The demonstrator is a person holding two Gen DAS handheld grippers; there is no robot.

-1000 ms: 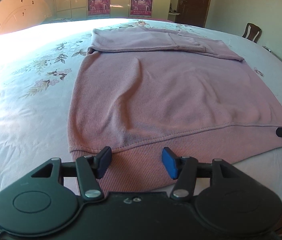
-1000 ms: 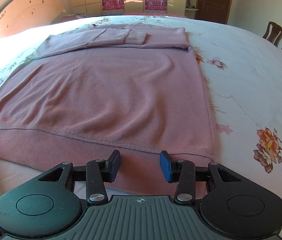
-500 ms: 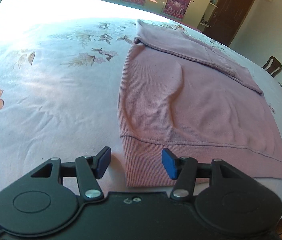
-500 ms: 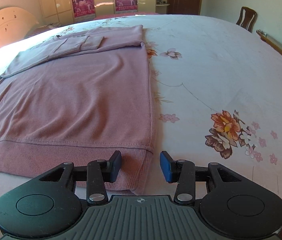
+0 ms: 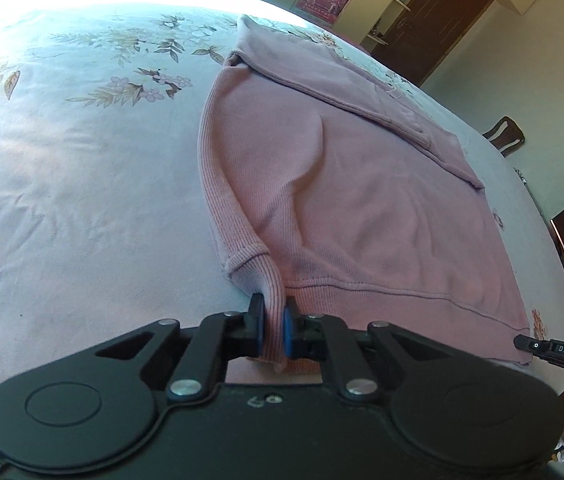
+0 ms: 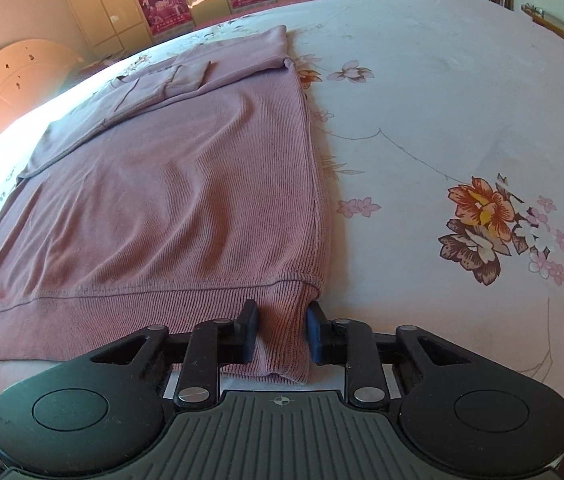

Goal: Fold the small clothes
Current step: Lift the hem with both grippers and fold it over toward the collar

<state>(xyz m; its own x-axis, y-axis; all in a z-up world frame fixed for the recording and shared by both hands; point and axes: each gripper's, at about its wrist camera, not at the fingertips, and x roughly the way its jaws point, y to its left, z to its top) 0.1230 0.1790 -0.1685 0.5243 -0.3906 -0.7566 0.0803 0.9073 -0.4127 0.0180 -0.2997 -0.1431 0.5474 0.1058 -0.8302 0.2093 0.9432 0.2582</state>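
A pink ribbed sweater [image 5: 362,200] lies flat on the floral bedsheet, sleeves folded across its far end. My left gripper [image 5: 272,330] is shut on the sweater's near left hem corner, which bunches up between the blue pads. In the right wrist view the same sweater [image 6: 170,208] fills the left half. My right gripper [image 6: 280,334] has its fingers closed partway around the near right hem corner; the ribbed hem fills the gap between the pads. The right gripper's tip [image 5: 550,350] shows at the far right of the left wrist view.
The bed [image 6: 462,120] is covered by a pale sheet with flower prints. A wooden chair [image 5: 504,136] stands beyond the bed's far right side. Wardrobe doors with pink posters [image 6: 166,4] and a dark door [image 5: 434,12] are at the back.
Both grippers moved outward to the sweater's hem corners. The left jaws closed on the left corner and lifted it slightly. The right jaws narrowed around the right corner.
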